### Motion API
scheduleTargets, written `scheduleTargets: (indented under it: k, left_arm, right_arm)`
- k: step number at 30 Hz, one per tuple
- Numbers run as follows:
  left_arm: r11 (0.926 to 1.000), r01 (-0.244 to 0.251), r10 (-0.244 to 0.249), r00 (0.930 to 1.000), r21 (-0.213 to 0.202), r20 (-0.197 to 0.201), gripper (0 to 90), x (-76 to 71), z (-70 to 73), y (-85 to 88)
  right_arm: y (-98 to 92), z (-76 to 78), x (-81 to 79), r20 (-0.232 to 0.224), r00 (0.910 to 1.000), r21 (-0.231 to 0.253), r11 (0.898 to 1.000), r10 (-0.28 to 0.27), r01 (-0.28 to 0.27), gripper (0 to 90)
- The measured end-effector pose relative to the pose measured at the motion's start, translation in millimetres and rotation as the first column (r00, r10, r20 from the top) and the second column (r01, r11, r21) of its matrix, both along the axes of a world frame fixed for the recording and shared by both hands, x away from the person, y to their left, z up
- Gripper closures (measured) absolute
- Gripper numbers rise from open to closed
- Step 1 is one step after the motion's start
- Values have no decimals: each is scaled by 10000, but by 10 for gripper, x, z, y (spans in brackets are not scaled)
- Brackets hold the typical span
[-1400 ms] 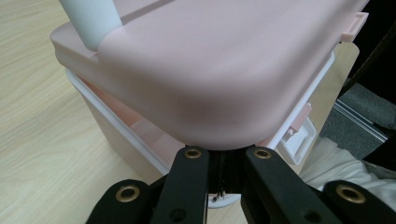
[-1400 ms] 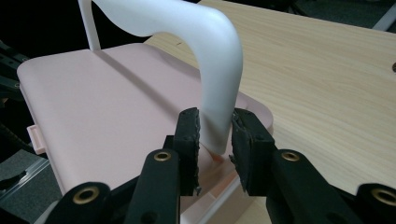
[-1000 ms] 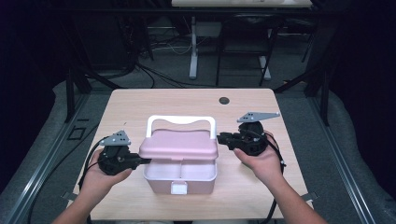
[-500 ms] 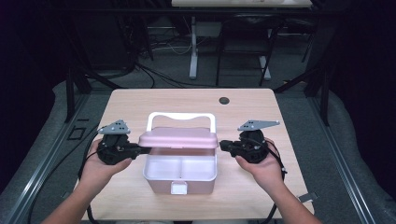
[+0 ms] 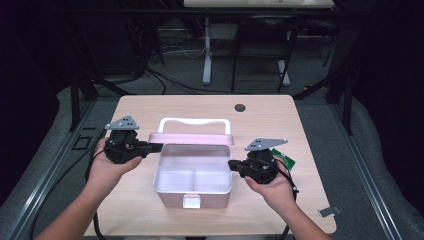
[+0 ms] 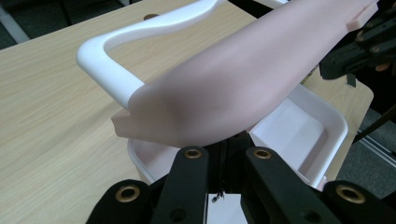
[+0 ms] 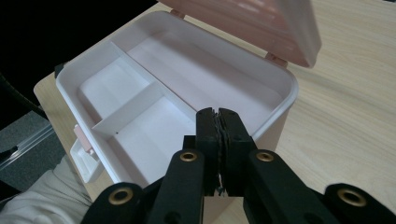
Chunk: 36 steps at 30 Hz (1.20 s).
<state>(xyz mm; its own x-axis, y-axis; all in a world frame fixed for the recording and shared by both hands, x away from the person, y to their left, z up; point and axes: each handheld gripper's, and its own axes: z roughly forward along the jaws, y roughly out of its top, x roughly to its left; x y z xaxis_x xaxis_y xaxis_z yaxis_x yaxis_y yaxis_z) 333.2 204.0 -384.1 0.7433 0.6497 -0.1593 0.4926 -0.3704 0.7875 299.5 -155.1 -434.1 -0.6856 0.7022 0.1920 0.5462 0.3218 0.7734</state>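
Note:
A pink box (image 5: 156,176) with a divided white inside stands open in the middle of the table. Its pink lid (image 5: 192,138) with a white handle (image 5: 195,121) is swung up on the far hinges. My left gripper (image 5: 157,147) is at the lid's left end. In the left gripper view its jaws stand together under the lid (image 6: 243,79), which hides their tips. My right gripper (image 5: 232,164) is lower, at the box's right wall. In the right gripper view its jaws (image 7: 218,116) are pressed together just above the rim (image 7: 289,88) with nothing between them.
A small dark round thing (image 5: 240,107) lies near the table's far edge. A green card (image 5: 286,161) shows under the right hand, and a small metal clip (image 5: 328,211) sits at the front right corner. Dark floor, cables and metal frames surround the table.
The lid has swung up from nearly down to raised, with the left gripper rising at its left end. The right gripper has left the lid and sunk to the box's right wall.

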Motion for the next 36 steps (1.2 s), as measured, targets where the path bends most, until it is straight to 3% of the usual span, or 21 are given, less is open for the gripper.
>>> scheduleTargets:
  k: [17,36]
  left_arm:
    - [9988,-471,472,9989,-116,51,897,224,79,-24]
    - [9962,-871,871,9962,-47,81,897,394,100,-39]
  right_arm:
    - [197,-229,-53,-249,9979,-249,9979,590,-596,888]
    - [262,-344,-103,-338,9955,-549,9944,889,-907,895]
